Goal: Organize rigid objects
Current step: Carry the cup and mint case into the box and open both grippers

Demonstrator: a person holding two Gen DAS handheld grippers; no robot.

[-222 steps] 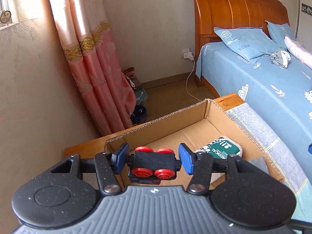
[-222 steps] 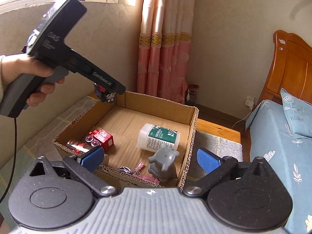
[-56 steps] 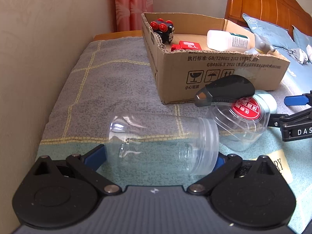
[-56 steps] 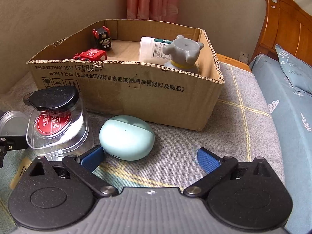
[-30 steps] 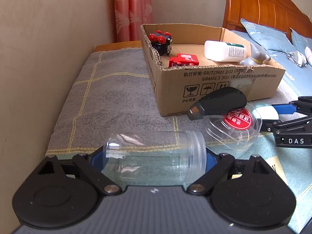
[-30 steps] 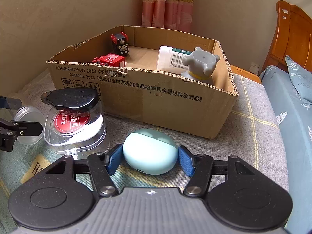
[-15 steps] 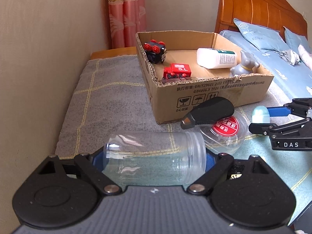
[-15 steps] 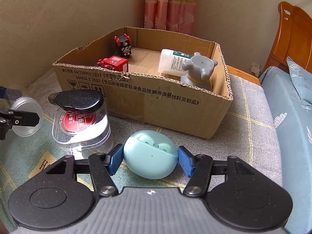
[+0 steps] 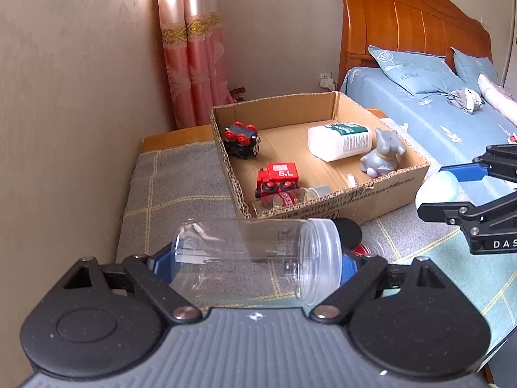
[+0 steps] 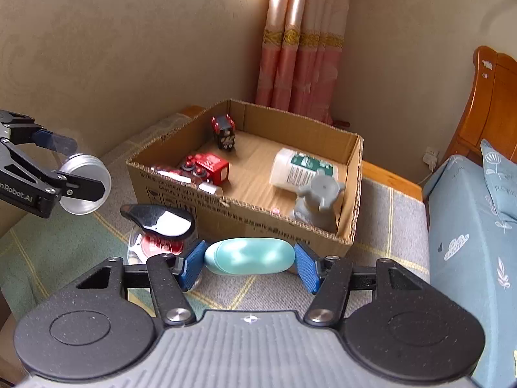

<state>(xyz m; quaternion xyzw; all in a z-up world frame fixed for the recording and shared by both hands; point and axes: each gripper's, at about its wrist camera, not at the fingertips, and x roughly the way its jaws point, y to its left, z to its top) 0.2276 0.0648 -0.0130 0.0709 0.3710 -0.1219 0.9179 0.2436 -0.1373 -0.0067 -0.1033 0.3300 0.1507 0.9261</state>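
Two grippers are seen lifted clear of the blanket (image 9: 181, 190), each with something clamped. Biggest thing around is the bed (image 9: 429, 119), off to the right with its wooden headboard (image 9: 413, 29), then the blanket-covered top where the box (image 9: 365, 194) sits. The box is open on top, its corrugated rim ragged, and plenty of bare floor is left in its middle. A wall runs close along the left, so room to move is mostly above the box and over the blanket in front of it. Inside, a white bottle (image 9: 339, 140) is laid on its side, a grey figurine (image 9: 381, 156) is stood by the near right corner, and a red train (image 9: 278, 177) and a black car (image 9: 240, 139) are parked on the left. A black-lidded container (image 10: 158, 226) is left on the blanket just in front of the box.

The left gripper (image 9: 255, 258) is pitched down toward the box, jaws spread wide and pressed on the ends of a clear jar (image 9: 255, 255) held sideways. The right gripper (image 10: 248, 263) is tilted down likewise, jaws set narrower and closed on a mint case (image 10: 248, 255), held in the air before the box's front wall.
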